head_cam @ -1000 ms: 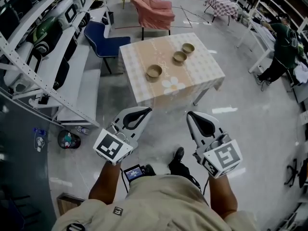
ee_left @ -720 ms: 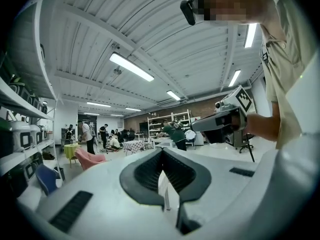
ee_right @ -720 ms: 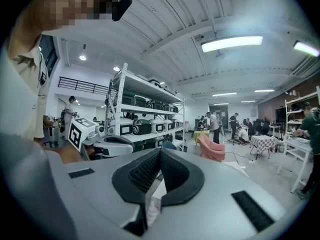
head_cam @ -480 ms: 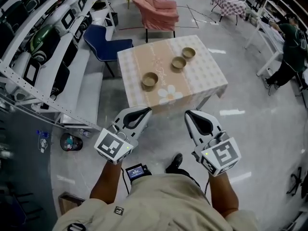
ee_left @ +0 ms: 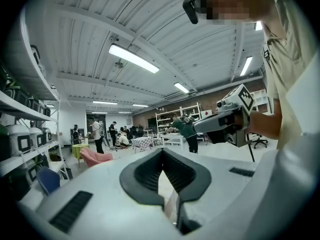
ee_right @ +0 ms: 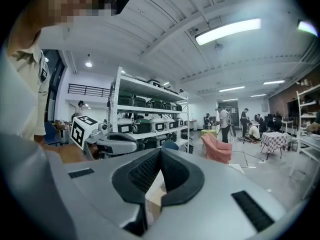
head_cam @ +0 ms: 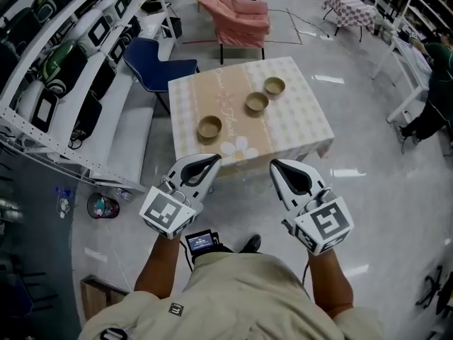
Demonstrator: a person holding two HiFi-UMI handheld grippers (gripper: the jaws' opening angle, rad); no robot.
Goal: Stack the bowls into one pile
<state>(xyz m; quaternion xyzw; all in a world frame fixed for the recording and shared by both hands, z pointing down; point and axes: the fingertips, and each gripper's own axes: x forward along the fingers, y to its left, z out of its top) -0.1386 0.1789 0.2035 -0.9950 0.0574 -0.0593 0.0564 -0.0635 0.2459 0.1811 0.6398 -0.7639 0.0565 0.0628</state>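
Three tan bowls stand apart on a low table with a checked cloth: one near the left front, one in the middle, one farther back right. My left gripper and right gripper hang side by side over the floor, short of the table's near edge. Both are shut with nothing between the jaws. The left gripper view shows its own jaws closed, tips meeting; the right gripper view shows the same. No bowl appears in either gripper view.
A blue chair and a pink armchair stand behind the table. Long white shelving full of equipment runs along the left. A small bin sits on the floor at left. A person bends at the far right.
The table and bowls have drawn nearer and lower in the head view as I walk toward them. Both grippers keep the same pose, still shut.
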